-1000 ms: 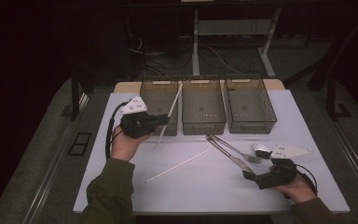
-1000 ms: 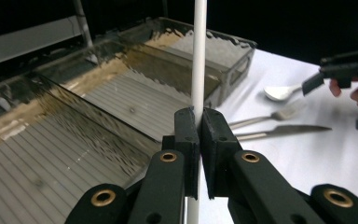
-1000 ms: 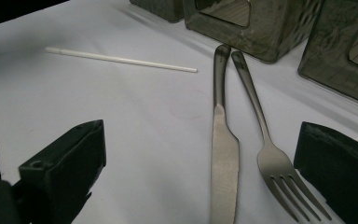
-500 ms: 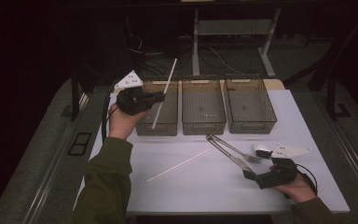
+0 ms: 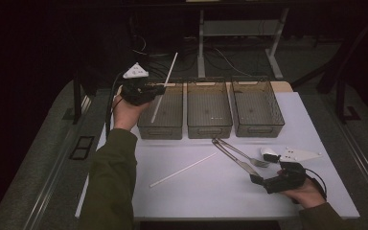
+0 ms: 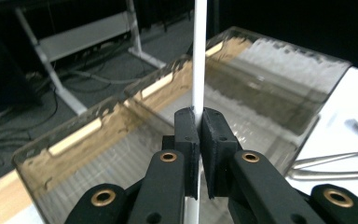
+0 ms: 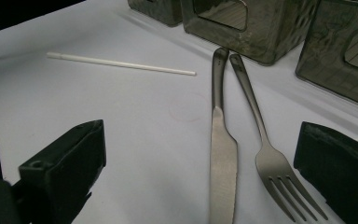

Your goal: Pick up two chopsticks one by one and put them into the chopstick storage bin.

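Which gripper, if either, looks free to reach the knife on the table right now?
Probably the right gripper: its jaws stand open just short of the knife, with bare table between. The left gripper is shut on a straw over the far-left bin.

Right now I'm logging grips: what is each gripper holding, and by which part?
The left gripper is clamped on a white straw near its lower end, over the left bin. The right gripper holds nothing.

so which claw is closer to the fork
Right. The right claw rests open on the table just short of the fork, which lies beside the knife. The left claw is far off over the leftmost bin, shut on a white straw.
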### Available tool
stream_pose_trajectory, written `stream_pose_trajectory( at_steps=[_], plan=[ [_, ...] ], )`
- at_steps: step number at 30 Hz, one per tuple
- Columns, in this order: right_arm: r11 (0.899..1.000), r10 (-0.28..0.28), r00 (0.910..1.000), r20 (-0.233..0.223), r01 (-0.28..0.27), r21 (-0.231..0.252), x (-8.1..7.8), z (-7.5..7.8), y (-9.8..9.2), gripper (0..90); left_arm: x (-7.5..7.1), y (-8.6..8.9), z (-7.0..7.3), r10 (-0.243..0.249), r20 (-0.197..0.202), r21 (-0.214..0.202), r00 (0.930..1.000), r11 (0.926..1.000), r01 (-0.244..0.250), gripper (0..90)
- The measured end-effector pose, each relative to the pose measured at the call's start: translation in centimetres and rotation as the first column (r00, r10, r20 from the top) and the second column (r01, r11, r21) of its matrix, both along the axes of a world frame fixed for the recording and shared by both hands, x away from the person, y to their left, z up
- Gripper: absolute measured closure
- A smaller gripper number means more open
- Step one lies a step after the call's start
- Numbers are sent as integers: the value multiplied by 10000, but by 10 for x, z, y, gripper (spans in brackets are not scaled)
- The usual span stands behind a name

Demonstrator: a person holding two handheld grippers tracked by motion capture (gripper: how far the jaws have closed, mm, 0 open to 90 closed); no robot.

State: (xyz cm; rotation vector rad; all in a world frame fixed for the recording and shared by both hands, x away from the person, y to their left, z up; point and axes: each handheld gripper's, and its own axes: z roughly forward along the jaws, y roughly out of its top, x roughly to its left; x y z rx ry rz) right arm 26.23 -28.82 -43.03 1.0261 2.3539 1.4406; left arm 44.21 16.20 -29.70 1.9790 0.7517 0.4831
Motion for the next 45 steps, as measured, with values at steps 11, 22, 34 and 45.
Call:
stream_pose_trajectory(
  at_steps=[11,22,34,45],
  plan=[
    [10000,3,10000,-5,-3,11,0,0,0,23,16,8,-23,708,-775,678,9945,9955,-656,847],
    [10000,46,10000,26,-45,-15,0,0,0,23,22,14,-49,1252,-1474,949,9811,9892,-1120,847],
    [10000,55,10000,13,-55,-6,0,0,1,23,29,13,-67,1452,-1910,1018,9708,9866,-1276,846],
    [10000,63,10000,8,-63,-2,0,0,0,23,37,-2,-81,1959,-2190,1539,9559,9743,-1644,842]
  ],
)
